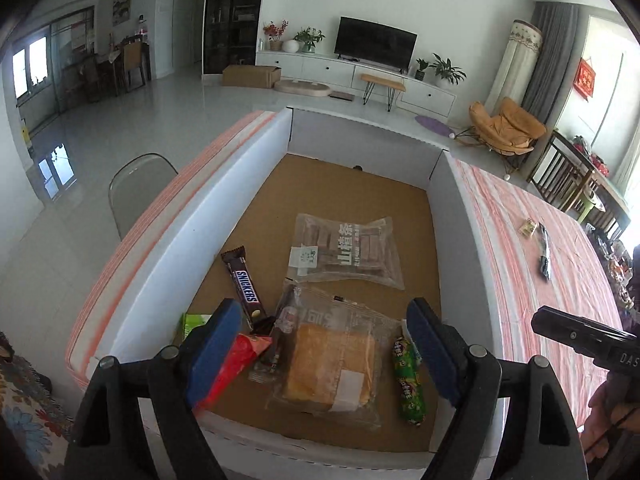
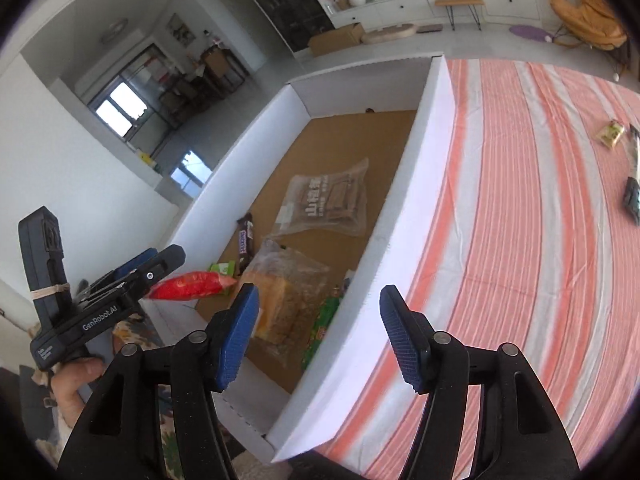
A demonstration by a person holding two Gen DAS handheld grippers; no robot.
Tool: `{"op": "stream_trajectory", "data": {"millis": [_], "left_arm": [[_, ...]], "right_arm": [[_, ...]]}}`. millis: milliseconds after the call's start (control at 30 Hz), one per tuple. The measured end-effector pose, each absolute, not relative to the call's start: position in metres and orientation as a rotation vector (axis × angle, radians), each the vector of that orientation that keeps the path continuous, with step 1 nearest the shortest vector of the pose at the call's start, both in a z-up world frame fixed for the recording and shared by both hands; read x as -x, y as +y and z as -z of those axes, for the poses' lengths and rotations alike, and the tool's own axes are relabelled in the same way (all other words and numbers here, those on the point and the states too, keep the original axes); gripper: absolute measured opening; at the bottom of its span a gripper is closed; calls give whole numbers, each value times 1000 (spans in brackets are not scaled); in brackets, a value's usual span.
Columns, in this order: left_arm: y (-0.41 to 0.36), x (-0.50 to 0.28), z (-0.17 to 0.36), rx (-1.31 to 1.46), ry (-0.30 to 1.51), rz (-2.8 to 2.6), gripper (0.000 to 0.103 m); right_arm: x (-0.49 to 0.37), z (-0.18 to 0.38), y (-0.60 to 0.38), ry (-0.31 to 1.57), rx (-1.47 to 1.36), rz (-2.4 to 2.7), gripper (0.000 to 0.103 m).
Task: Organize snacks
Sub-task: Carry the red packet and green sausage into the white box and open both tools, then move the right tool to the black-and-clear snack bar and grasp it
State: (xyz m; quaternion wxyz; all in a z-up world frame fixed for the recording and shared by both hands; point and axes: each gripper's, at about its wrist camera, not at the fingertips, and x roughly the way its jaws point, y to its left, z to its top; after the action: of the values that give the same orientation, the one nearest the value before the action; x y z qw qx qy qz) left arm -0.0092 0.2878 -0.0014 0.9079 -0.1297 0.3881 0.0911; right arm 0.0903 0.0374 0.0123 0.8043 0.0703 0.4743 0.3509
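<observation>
A white box with a brown cardboard floor holds snacks: a Snickers bar, a clear bag of brown bars, a wrapped yellow cake, a green candy tube and a green packet. My left gripper is open above the box's near end; a red snack packet leans on its left finger. In the right wrist view the red packet sticks out from the left gripper. My right gripper is open and empty over the box's right wall.
A red-and-white striped cloth covers the table right of the box. On it lie a small yellow packet and a dark wrapper. A grey chair stands left of the table.
</observation>
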Motion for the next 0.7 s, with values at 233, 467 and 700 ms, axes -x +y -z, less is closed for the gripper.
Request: {"op": "stream_trajectory", "data": {"millis": [233,467,700], "left_arm": [[170,-5,-32,194,767,112,88],[30,-35,4,141,940,467,99],[-30,-95,64,-22,989,313,99]], "right_arm": [[-104,61,-116,869,170,-125,75],[-95,89,-232,916,30,149,75],[-105,98,-259,920,-92,218,89]]}}
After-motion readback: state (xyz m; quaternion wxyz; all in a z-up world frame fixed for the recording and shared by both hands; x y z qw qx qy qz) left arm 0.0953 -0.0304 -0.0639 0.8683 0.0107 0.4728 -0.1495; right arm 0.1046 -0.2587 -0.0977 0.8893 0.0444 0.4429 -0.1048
